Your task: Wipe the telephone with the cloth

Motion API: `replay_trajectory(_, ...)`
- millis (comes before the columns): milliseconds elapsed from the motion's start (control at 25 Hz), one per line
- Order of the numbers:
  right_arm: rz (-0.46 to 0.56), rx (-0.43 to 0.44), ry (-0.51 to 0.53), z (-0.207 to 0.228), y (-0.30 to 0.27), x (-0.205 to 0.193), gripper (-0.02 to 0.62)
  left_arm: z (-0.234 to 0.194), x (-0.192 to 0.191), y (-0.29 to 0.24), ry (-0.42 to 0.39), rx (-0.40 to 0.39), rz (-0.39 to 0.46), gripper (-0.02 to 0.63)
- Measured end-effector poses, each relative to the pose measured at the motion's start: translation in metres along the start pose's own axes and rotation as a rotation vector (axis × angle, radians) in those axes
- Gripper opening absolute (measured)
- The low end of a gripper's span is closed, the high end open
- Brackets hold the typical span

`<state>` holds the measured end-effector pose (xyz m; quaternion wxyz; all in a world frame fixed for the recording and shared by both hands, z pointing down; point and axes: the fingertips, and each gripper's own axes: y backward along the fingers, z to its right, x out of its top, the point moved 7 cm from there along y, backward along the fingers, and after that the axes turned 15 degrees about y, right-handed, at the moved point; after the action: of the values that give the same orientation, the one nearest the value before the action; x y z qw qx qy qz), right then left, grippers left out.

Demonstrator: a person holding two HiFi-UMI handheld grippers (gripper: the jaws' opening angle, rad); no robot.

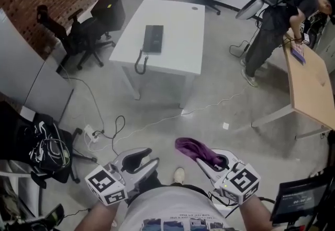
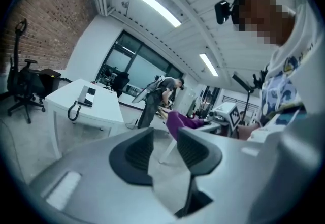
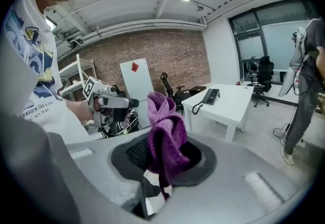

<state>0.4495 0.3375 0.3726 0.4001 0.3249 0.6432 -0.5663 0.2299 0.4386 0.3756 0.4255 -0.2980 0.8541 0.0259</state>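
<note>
A black telephone [image 1: 153,39] lies on a white table [image 1: 178,41] across the room, its cord [image 1: 140,62] drooping over the near edge. It also shows far off as the telephone [image 2: 87,96] in the left gripper view and the telephone [image 3: 211,95] in the right gripper view. Both grippers are held close to my body, well away from the table. My right gripper [image 1: 209,161] is shut on a purple cloth [image 1: 193,149]; the cloth [image 3: 165,136] stands bunched between its jaws. My left gripper [image 1: 138,163] is open with nothing between its pads [image 2: 139,151].
A person [image 1: 277,20] bends over a wooden table [image 1: 309,83] at the right. Office chairs [image 1: 78,36] stand left of the white table. Cables and a power strip [image 1: 91,133] lie on the floor, with a black bag [image 1: 44,146] at my left.
</note>
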Motion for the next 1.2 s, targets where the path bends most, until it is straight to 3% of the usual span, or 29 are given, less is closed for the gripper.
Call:
replay_trajectory(720,0.022,-0.051,-0.018,0.013,-0.167,0.101,0.083,-0.146,0.108,0.076,0.021,-0.018,0.011,0.132)
replay_trajectory(920,-0.015,-0.071,-0.045,0.027,-0.183,0.103,0.083,-0.177,0.121,0.061,0.055,-0.039,0.001,0.130)
replay_trajectory(1200,-0.010,-0.097,-0.077,0.094,-0.215,0.109,0.083,-0.227,0.166,0.013,0.113,-0.050,0.000,0.129)
